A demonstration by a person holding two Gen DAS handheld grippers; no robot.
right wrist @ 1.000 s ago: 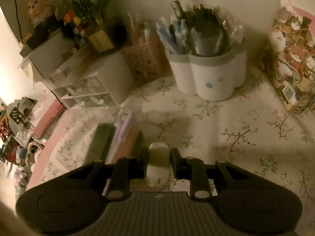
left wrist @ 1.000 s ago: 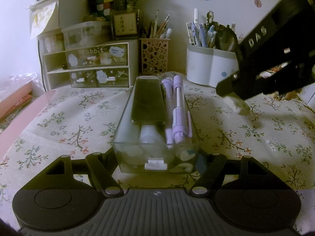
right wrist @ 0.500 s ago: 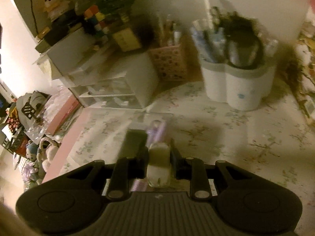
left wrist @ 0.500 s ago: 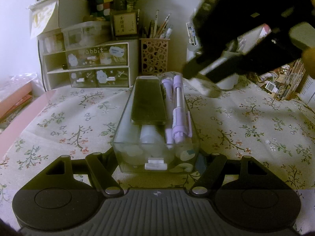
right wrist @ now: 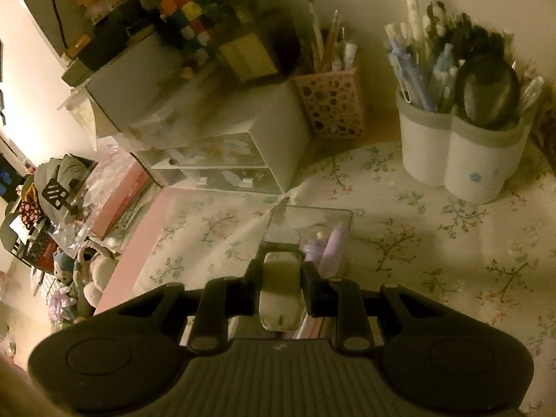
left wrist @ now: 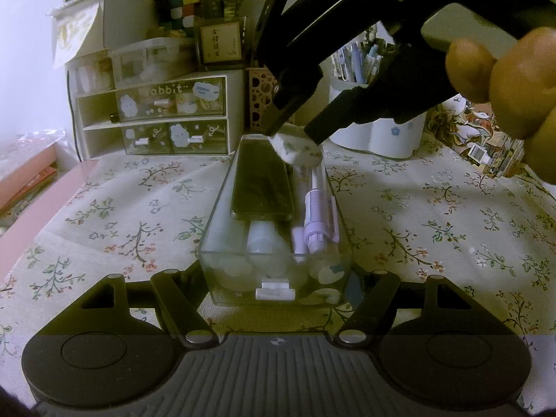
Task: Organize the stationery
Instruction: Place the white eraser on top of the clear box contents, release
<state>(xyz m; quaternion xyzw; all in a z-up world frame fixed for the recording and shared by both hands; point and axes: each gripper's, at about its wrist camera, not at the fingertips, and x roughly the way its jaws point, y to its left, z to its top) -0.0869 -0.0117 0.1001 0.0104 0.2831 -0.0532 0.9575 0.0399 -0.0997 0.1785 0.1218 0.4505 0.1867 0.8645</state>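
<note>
A clear plastic box point(left wrist: 215, 229) sits on the floral tablecloth. It holds a dark flat case point(left wrist: 260, 184), purple pens point(left wrist: 316, 222) and white items. My left gripper point(left wrist: 278, 279) is shut on the box's near end. My right gripper point(right wrist: 279, 278) is shut on a white eraser point(right wrist: 279, 292) and holds it over the box's far end point(right wrist: 309, 213). In the left wrist view the right gripper point(left wrist: 295, 139) comes down from the upper right with the eraser point(left wrist: 293, 147) at its tips.
A drawer unit point(left wrist: 166, 118) stands at the back left. A pink perforated pen cup point(right wrist: 332, 104) and a white double pen holder point(right wrist: 455, 153) stand at the back. A pink box point(right wrist: 114, 201) lies left. Patterned packets point(left wrist: 486, 146) lie at the right.
My right gripper has moved left with the eraser, from over the bare cloth at the right to above the box's far end. The left gripper and box have not moved.
</note>
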